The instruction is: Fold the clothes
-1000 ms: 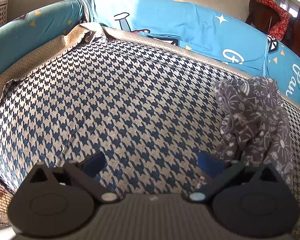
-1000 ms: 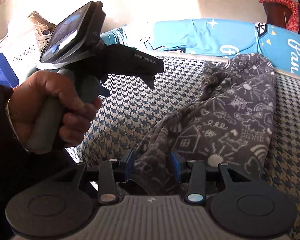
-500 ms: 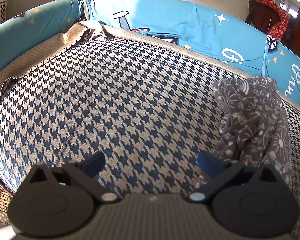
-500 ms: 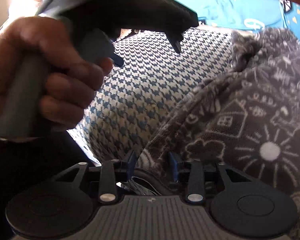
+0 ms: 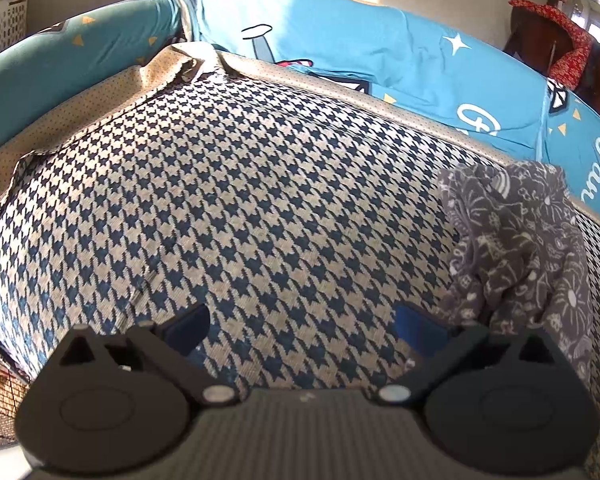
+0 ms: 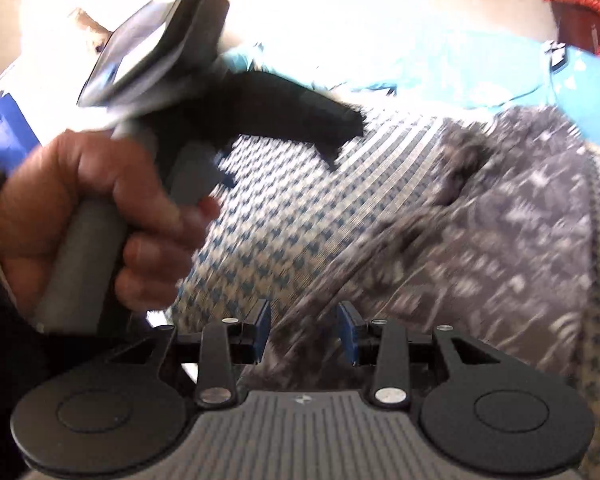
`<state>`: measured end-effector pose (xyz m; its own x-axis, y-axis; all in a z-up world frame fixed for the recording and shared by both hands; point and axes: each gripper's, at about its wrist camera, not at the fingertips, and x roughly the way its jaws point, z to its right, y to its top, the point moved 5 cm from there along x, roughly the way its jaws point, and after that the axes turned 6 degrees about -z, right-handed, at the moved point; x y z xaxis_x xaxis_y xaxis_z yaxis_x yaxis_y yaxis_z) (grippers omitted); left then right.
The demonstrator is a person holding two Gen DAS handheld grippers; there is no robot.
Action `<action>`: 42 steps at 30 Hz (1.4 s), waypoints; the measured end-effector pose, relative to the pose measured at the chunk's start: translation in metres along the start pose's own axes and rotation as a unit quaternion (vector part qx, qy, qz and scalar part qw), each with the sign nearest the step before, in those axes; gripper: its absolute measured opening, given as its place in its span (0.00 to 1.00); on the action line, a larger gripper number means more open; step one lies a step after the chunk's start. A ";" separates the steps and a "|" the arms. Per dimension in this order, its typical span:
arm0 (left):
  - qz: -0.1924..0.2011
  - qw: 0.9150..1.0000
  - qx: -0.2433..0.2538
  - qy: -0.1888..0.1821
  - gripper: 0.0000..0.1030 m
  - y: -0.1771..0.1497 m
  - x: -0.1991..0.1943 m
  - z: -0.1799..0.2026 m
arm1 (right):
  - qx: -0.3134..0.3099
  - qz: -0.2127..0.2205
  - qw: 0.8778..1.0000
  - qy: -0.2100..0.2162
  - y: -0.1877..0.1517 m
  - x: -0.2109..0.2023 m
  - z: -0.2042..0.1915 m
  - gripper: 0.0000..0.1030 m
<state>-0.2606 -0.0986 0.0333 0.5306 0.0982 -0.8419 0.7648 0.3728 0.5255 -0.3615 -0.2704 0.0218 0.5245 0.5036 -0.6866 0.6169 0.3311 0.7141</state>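
My right gripper [image 6: 305, 330] has its blue pads pinching a bunched edge of the grey printed garment [image 6: 480, 248], which runs up and away from the fingers across the houndstooth cushion [image 6: 284, 216]; the picture from that wrist is smeared with motion blur, so I cannot make out the print or how the cloth is folded. On the cushion the garment lies toward its right side, crumpled and heaped rather than flat, with its far end close to the cushion's back edge. From my left wrist I see the same garment [image 5: 516, 248] as a rumpled mound at the right of the cushion [image 5: 240, 208], just beside my right-hand pad but not between the pads. My left gripper [image 5: 302, 326] has its fingers spread wide with only bare cushion fabric between them, hanging above the cushion's front part. In the right wrist view my left hand [image 6: 100, 216] wraps the grey handle of that gripper, to the left of the cushion. Behind the cushion stands a turquoise cover with white cartoon print [image 5: 380, 52], and a dotted beige fabric border [image 5: 80, 112] lines the cushion's far and left edges. A white perforated basket [image 5: 4, 24] sits beyond the cushion's far left corner.
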 end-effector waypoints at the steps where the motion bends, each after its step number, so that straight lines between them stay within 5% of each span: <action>1: 0.000 1.000 -0.003 0.003 1.00 0.000 0.001 -0.001 | 0.001 0.007 1.000 -0.011 0.004 -0.001 0.004 0.36; 21: -0.011 1.000 -0.009 -0.012 1.00 0.002 0.006 0.008 | 0.083 0.039 0.985 -0.144 0.080 0.035 0.099 0.37; 36: -0.022 0.999 -0.013 -0.024 1.00 0.002 0.006 0.009 | 0.098 0.020 0.982 -0.158 0.097 0.072 0.114 0.36; 42: -0.024 0.999 -0.015 -0.027 1.00 0.002 0.006 0.010 | 0.115 0.016 0.981 -0.157 0.098 0.080 0.120 0.16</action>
<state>-0.2522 -0.1061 0.0302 0.5130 0.0306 -0.8578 0.7787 0.4040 0.4801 -0.1889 -0.2934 0.0202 0.6788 0.2279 -0.6981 0.6939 0.1121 0.7113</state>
